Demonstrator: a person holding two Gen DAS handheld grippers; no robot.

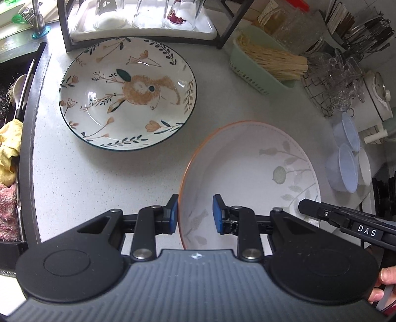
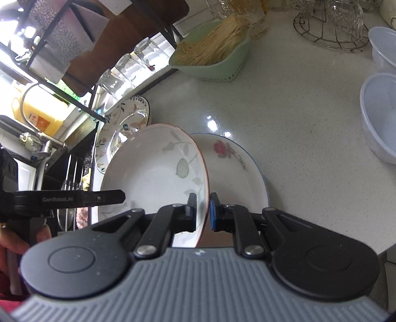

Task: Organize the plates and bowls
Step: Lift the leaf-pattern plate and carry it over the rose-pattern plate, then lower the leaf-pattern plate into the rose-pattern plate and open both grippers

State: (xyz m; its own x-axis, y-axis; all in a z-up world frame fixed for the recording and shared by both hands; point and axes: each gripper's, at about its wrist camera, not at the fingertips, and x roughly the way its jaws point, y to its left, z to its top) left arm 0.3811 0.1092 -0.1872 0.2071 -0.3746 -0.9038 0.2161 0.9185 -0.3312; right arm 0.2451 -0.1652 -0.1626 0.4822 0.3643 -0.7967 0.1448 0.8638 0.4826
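A white orange-rimmed plate with grey leaves (image 1: 250,178) is held tilted above the counter. My right gripper (image 2: 202,210) is shut on its near rim; the plate (image 2: 153,173) stands nearly on edge in the right wrist view. My left gripper (image 1: 195,214) is open, its fingers either side of the plate's left rim without clamping it. A rose-patterned plate (image 2: 235,168) lies on the counter under the held plate. A rabbit-patterned bowl (image 1: 128,94) sits on the counter at the far left; it also shows in the right wrist view (image 2: 118,133).
A sink (image 1: 12,138) with cloths lies left. A rack with upturned glasses (image 1: 141,19) stands behind the rabbit bowl. A green basket of noodles (image 1: 262,59), a wire rack of glassware (image 1: 331,76) and clear plastic bowls (image 2: 381,116) stand at the right.
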